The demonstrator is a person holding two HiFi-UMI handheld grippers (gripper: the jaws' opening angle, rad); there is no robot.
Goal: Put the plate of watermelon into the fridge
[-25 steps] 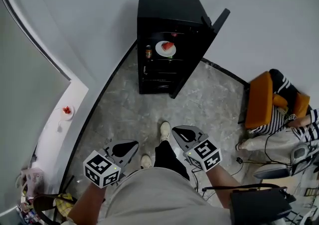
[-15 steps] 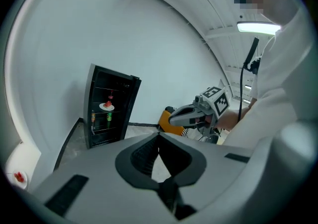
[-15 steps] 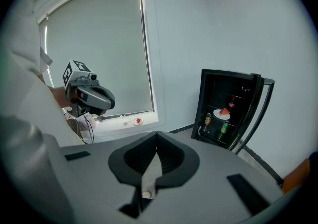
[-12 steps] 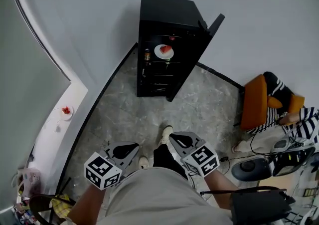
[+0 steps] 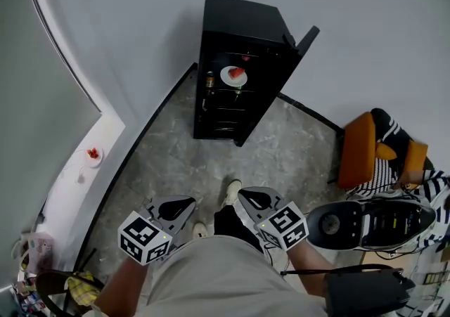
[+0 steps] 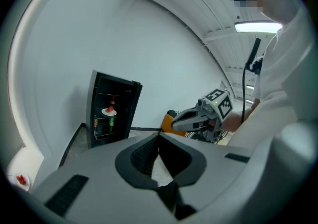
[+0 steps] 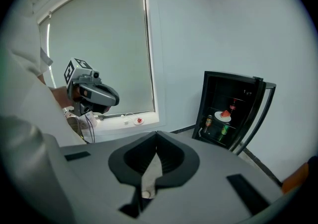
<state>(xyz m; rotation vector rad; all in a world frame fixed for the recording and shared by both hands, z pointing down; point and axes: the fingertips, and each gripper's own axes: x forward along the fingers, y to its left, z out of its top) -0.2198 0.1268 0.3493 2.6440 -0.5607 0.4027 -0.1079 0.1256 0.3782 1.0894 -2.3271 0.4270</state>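
A white plate with a red watermelon slice (image 5: 234, 75) rests on an upper shelf inside the black mini fridge (image 5: 240, 27), whose door (image 5: 306, 36) stands open at the right. The plate of watermelon (image 6: 109, 111) shows in the left gripper view, and the plate of watermelon (image 7: 223, 115) in the right gripper view too. Both grippers are held low in front of the person's body, far from the fridge. My left gripper (image 5: 178, 207) is shut and empty. My right gripper (image 5: 254, 199) is shut and empty as well.
A second small plate with red pieces (image 5: 92, 155) sits on the white window ledge at the left. Bottles and cans (image 5: 209, 81) stand on the fridge shelves. At the right are an orange chair (image 5: 355, 152) with a seated person, and a dark device (image 5: 369, 223).
The head view has shifted, so the fridge sits slightly higher and to the right. A dark device has come into view at lower right. Both grippers stay shut and in place.
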